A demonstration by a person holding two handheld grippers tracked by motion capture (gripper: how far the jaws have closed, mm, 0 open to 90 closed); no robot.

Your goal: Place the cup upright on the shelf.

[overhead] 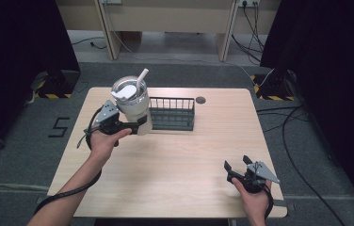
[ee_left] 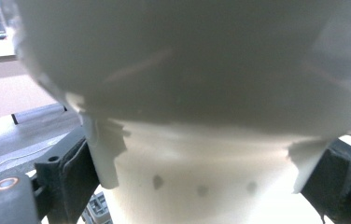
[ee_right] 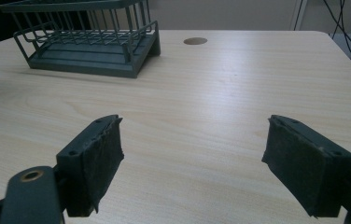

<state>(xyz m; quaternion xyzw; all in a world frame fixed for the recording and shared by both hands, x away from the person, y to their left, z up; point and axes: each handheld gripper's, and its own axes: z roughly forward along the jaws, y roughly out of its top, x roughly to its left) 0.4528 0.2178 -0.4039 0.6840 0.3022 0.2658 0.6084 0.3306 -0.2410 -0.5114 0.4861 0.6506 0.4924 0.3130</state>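
We hold the white insulated tumbler with a clear lid and white straw (overhead: 132,101) in our left gripper (overhead: 140,125), its fingers (ee_left: 78,175) clamped on either side of the cup's narrower lower body, as the left gripper view shows at close range. In the high view the tumbler appears lifted off the pale wooden counter (overhead: 189,160), at about ten o'clock from the counter's middle and just beside the left end of the dark green wire rack (overhead: 172,114); whether its base touches the wood or the rack we cannot tell, because gripper and cup hide it. The cup stands near upright, the straw leaning toward one o'clock.

Our right gripper (overhead: 237,165) rests low near the counter's five o'clock corner, well apart from cup and rack. Its fingers (ee_right: 96,161) stand wide open on nothing, bare wood between them, with the rack off at eleven o'clock in the right gripper view.

By our reading, the pick-up is done: the grasp looks firm and the cup is under our control. What remains, we judge, is the carry over the rack's low railing, the set-down on its tray, and the release. The rack holds nothing so far, and a small dark round grommet (overhead: 200,100) sits in the counter behind it.
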